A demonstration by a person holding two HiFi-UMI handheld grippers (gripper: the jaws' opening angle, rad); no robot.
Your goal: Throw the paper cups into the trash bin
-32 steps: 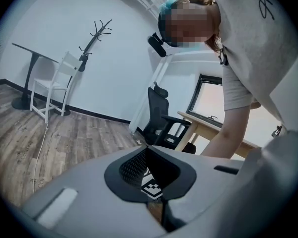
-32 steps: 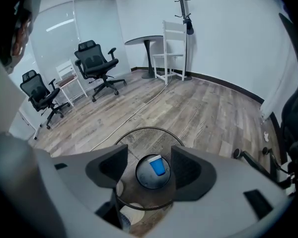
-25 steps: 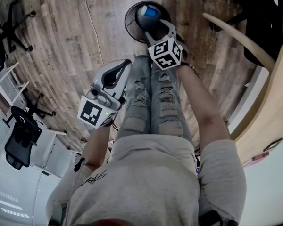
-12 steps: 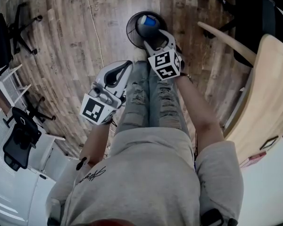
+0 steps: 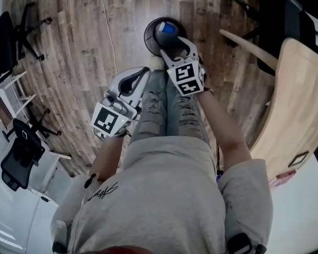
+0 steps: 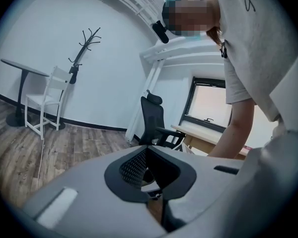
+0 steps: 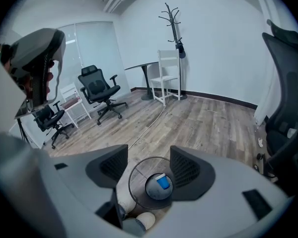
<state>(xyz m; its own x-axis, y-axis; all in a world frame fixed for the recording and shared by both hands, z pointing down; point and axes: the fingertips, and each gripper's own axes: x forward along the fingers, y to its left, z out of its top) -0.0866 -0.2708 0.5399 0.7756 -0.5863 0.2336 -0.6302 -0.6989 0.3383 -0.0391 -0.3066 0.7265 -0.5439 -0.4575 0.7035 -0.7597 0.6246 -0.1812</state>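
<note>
Not much changes in the last second. The right gripper (image 5: 176, 42) still hangs over the trash bin (image 5: 148, 30). Maybe it pulls back a little, but that is hard to tell. The blue paper cup (image 7: 163, 182) already lies at the bottom of the bin, so this throw looks done. The fingers (image 7: 186, 170) stand wide apart and hold nothing. The cup shows well below, between them. The left gripper (image 5: 140, 73) hangs beside the person's leg, fingers together, empty.
</note>
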